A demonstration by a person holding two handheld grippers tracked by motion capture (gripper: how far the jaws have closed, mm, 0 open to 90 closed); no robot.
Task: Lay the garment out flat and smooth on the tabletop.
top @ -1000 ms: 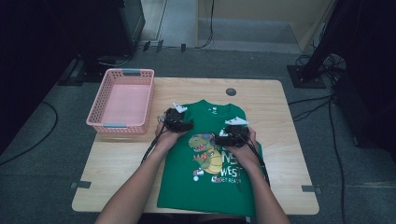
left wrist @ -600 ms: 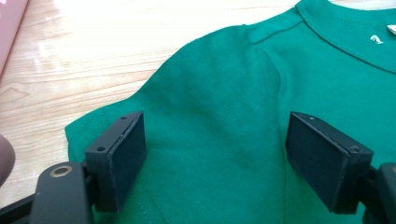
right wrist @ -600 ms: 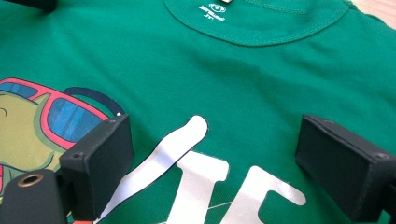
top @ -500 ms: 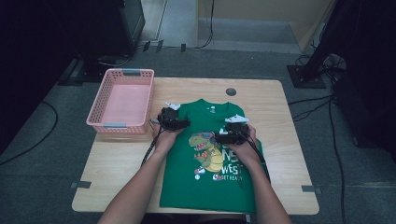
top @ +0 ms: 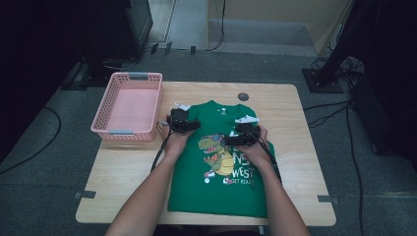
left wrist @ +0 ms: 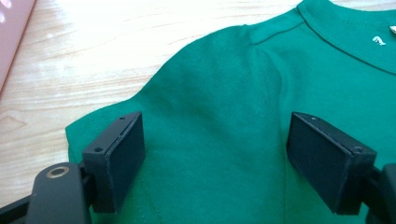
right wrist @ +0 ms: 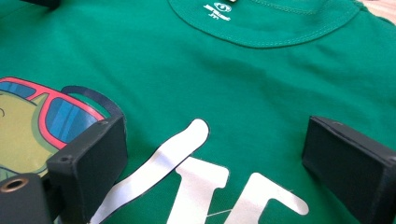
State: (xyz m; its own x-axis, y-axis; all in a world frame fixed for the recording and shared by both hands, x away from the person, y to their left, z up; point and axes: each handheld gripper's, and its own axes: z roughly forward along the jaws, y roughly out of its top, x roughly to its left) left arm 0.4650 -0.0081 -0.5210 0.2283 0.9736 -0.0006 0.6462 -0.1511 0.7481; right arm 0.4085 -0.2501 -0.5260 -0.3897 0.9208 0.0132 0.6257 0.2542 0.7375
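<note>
A green T-shirt (top: 216,172) with a dinosaur print lies flat, front up, on the wooden table (top: 128,169), collar toward the far edge. My left gripper (top: 181,118) hovers over the shirt's left shoulder and sleeve (left wrist: 210,130), jaws wide apart with nothing between them. My right gripper (top: 244,132) is over the chest at the right, above the white lettering (right wrist: 196,172) and the dinosaur's red sunglasses (right wrist: 56,112), also open and holding nothing.
A pink plastic basket (top: 129,105), with nothing in it, stands at the table's far left, close to the left gripper. A round grey cable port (top: 243,97) sits near the far edge. Cables trail from both grippers along the forearms.
Both hands have slid slightly toward me and to the left over the shirt. The shirt lies as before, and both grippers stay open.
</note>
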